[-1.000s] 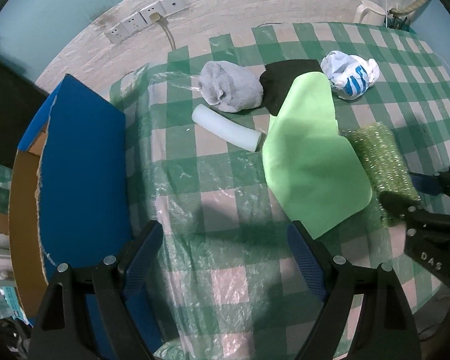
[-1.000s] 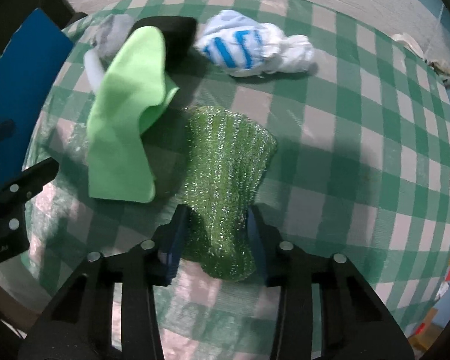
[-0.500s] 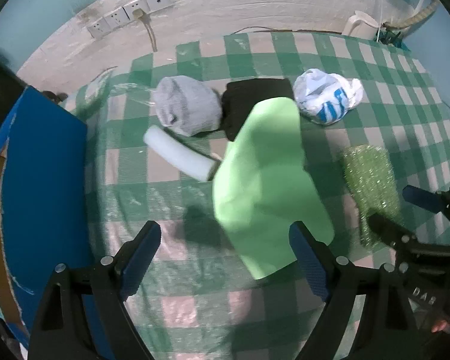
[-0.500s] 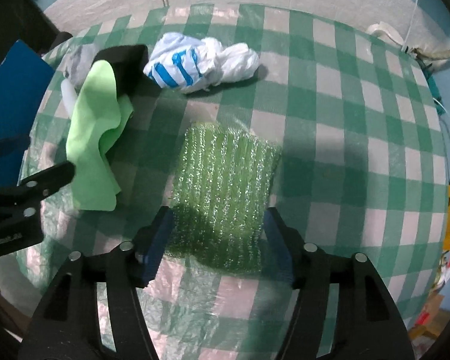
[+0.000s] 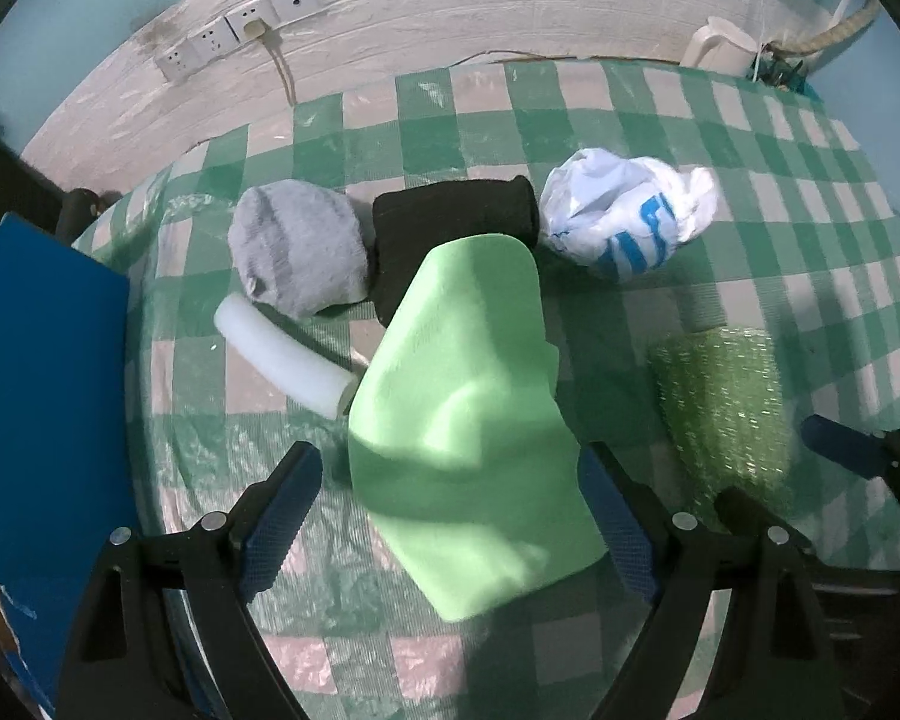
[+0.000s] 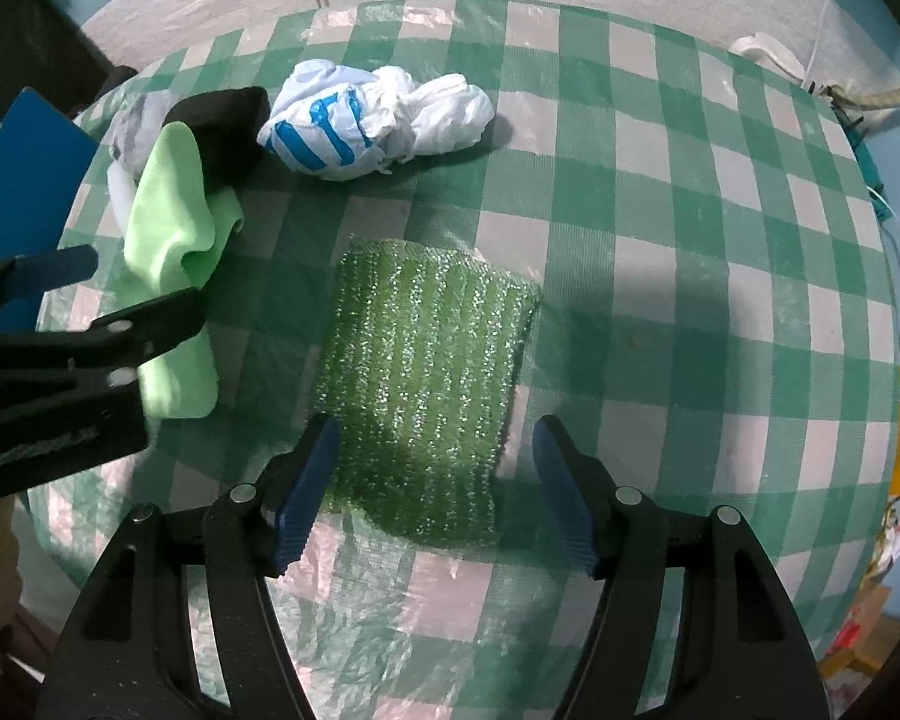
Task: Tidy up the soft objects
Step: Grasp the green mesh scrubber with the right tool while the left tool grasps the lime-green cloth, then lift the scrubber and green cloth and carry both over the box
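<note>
Six soft things on the checked counter (image 6: 660,228). Nearest, right gripper (image 6: 435,492) spread wide, off the glittery green scouring pad (image 6: 426,378) pinched a second ago. Left gripper (image 5: 444,516) spread, straddling one lime cloth (image 5: 468,420). Beyond the cloth: one white foam tube (image 5: 282,360), grey sock (image 5: 300,252), black cloth (image 5: 450,228), crumpled plastic bag (image 5: 624,216). Left of the cloth, blue box (image 5: 48,420).

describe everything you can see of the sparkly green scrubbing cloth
The sparkly green scrubbing cloth is a roughly rectangular pad of glittery, ribbed mesh. It lies flat on the checked tablecloth, slightly rumpled at its near edge. The right tongs stand open around that near edge, jaws apart on either side without gripping it. It sits apart from the light green cloth and the white and blue bag.
</note>
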### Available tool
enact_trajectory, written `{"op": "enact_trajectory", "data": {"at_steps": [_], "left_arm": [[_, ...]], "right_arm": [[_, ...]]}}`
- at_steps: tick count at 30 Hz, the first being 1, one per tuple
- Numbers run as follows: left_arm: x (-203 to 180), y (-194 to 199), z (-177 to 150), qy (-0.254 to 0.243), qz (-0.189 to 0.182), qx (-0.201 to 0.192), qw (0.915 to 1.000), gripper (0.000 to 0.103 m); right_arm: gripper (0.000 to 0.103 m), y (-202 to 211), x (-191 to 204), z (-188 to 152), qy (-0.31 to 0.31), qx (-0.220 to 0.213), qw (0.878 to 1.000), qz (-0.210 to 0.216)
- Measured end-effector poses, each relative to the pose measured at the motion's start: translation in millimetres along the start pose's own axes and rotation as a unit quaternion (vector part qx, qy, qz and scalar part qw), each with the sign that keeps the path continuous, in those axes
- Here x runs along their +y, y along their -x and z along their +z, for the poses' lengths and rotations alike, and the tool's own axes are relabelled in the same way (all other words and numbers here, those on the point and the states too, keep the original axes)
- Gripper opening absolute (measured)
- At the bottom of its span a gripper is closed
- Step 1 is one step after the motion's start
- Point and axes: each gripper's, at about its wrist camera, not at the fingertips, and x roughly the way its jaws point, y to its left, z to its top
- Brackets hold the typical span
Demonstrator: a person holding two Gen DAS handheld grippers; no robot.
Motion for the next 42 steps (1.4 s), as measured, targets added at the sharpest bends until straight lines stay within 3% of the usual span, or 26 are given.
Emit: {"op": "enact_trajectory", "data": {"at_steps": [2,7,9,12,17,27,29,31,33,42], "left_arm": [[-1,-4,-2,-0.004,0.009,0.000,1.0000,0.083],[1,-18,-6,0.000,-0.002,0.020,0.9998,0.050],[2,-15,-7,0.003,-0.005,0.010,0.9999,0.030],[3,-12,-8,0.002,-0.010,0.007,0.9999,0.014],[17,-9,-13,0.020,-0.035,0.015,0.9991,0.013],[27,4,-40,0.016,-0.021,0.014,0.9995,0.013],[30,6,-42,0.020,-0.022,0.012,0.9995,0.013],[37,7,-42,0.023,-0.023,0.009,0.9994,0.012],[45,6,-44,0.024,-0.024,0.005,0.9994,0.012],[64,21,-53,0.036,-0.028,-0.010,0.9989,0.012]], "right_arm": [[0.068,-1,-2,-1,-0.001,0.001,1.000,-0.001],[0.068,-4,-2,-2,-0.002,0.001,1.000,-0.001],[0.069,-5,-2,-3,-0.001,0.001,1.000,-0.001],[0.068,-4,-3,-2,-0.004,-0.007,1.000,0.000],[0.074,-7,5,7,-0.005,-0.029,1.000,-0.002],[0.073,-21,25,11,0.018,-0.034,0.999,-0.026],[0.062,-21,28,11,0.027,-0.034,0.998,-0.040],[0.036,-19,31,11,0.029,-0.034,0.998,-0.040],[0.024,-17,32,12,0.029,-0.028,0.999,-0.028],[0.020,7,48,14,0.039,-0.032,0.999,-0.006]]}}
